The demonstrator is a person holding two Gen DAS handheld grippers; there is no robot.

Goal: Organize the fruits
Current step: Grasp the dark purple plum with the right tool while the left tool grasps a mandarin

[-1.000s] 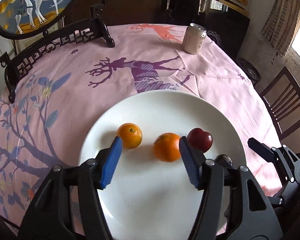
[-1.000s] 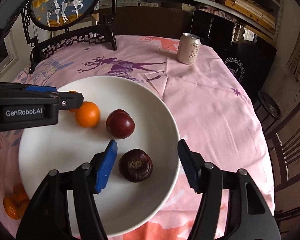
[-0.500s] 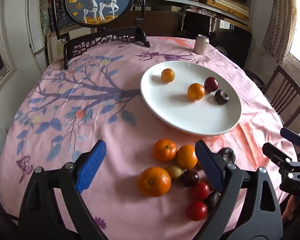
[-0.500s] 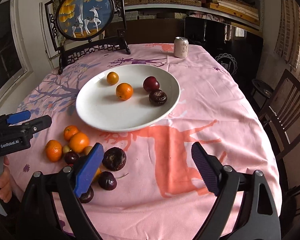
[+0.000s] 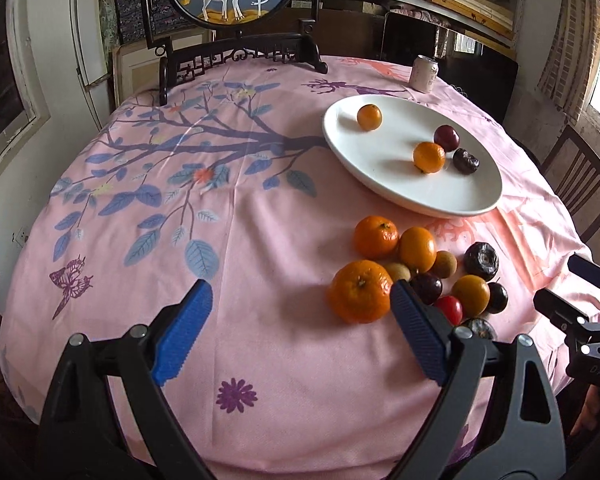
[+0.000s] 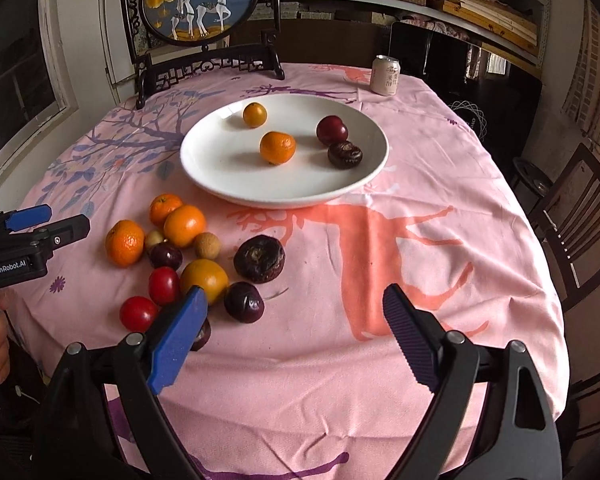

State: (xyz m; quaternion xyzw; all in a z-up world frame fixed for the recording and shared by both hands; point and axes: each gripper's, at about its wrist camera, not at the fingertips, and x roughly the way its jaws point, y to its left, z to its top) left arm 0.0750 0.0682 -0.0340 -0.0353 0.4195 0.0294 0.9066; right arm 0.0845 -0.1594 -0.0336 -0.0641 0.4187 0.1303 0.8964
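Grippers: left gripper and right gripper both spread, empty | loose fruit pile at 7 o'clock of plate, four fruits on it | risk: pieces touch, so a wide pinch may nudge neighbours rolling toward table edge.

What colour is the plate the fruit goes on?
Plain white plate, clearest in the right wrist view.

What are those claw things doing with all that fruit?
A person holds two grippers and is sorting fruit onto the white plate. Four pieces sit on it already; a pile of fruit waits on the pink tablecloth. Both the left gripper and the right gripper are open and empty, hovering near the pile.
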